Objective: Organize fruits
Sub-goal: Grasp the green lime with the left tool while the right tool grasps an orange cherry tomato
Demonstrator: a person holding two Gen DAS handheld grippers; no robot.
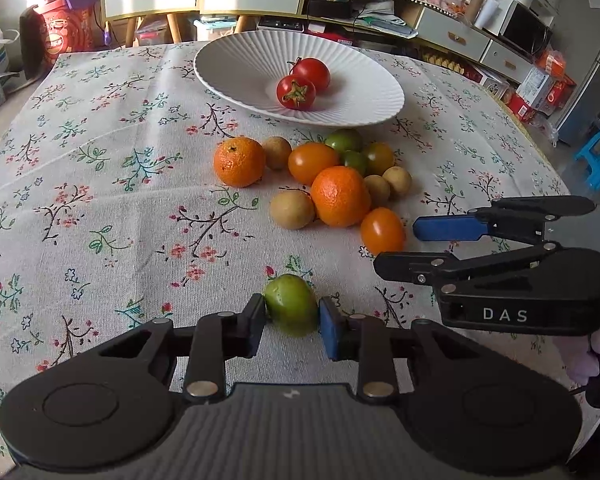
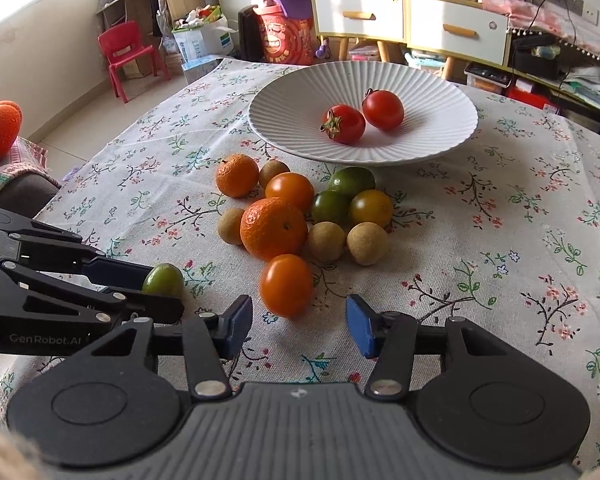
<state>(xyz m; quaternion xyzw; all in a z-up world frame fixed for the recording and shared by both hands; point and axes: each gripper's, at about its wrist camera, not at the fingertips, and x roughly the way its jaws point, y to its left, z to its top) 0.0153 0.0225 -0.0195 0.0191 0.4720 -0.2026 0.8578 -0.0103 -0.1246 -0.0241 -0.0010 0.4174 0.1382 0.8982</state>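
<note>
Two grippers work at once. Left gripper (image 1: 292,320) is clamped on a small green tomato (image 1: 291,305), both pads against its sides, fruit resting on the floral tablecloth (image 1: 100,200) at 6 o'clock of the pile. Right gripper (image 2: 299,322) has its jaws apart around the nearest orange cherry tomato (image 2: 286,285), pads clear of the skin on both sides, so nothing is held there. My read: the step is paired pick-ups for the white ribbed plate (image 1: 228,64), which sits at 12 o'clock of the pile and already holds two red tomatoes (image 1: 303,82). To do it well, push the right jaws further forward so the pads meet the tomato's widest part, then squeeze gently; lift the green one straight up so it doesn't nudge its neighbours. Smooth glossy skins look slippery and soft, so a light grip is probably safest. The big mandarin (image 2: 273,228), dimpled and matte, touches the orange tomato at its 12 o'clock and may roll if bumped. Longans (image 2: 367,243) are tan, rough, round. Cloth is wrinkled woven fabric; the plate has a fluted rim and shallow dish, so place fruit low near the centre.
</note>
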